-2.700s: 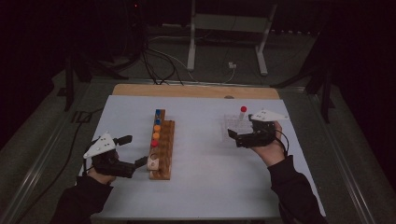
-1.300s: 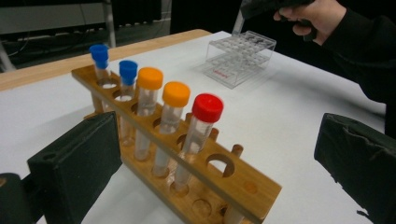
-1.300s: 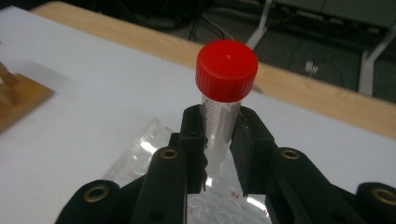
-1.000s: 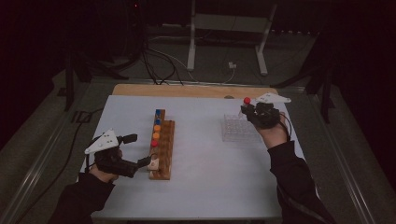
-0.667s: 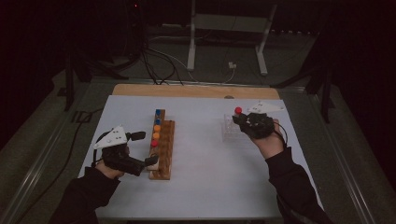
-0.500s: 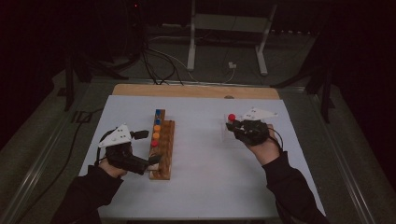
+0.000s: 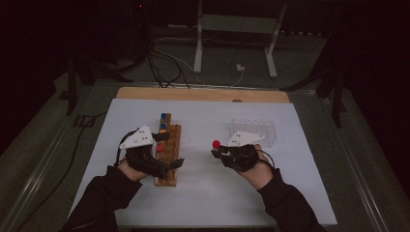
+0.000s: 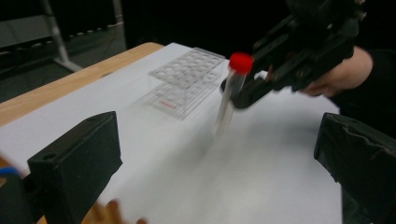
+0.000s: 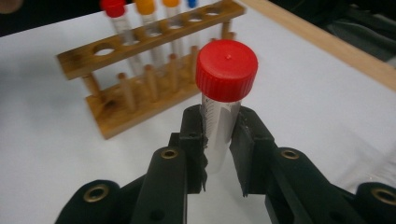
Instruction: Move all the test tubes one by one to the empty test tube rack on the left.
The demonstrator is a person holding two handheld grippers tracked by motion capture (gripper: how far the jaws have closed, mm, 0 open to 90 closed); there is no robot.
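Right tool (image 9: 218,154): jaws pinch the clear tube with the red cap (image 9: 226,70) just below the cap, holding it upright and clear of the counter (image 7: 270,193), presumably so that its lower end stays free to drop into a hole. In the high view the tube (image 7: 216,144) sits mid-counter, between the two racks. Left tool (image 7: 167,152): jaws spread wide, nothing between them, poised at the near end of the wooden rack (image 7: 168,154); likely placed to steady the rack as the tube arrives. The wooden rack (image 9: 154,70) carries capped tubes in its farther holes, with near holes vacant, so a slot is open. Farthest, the clear plastic rack (image 7: 254,131) stands on the right of the counter, well apart from the wooden one.
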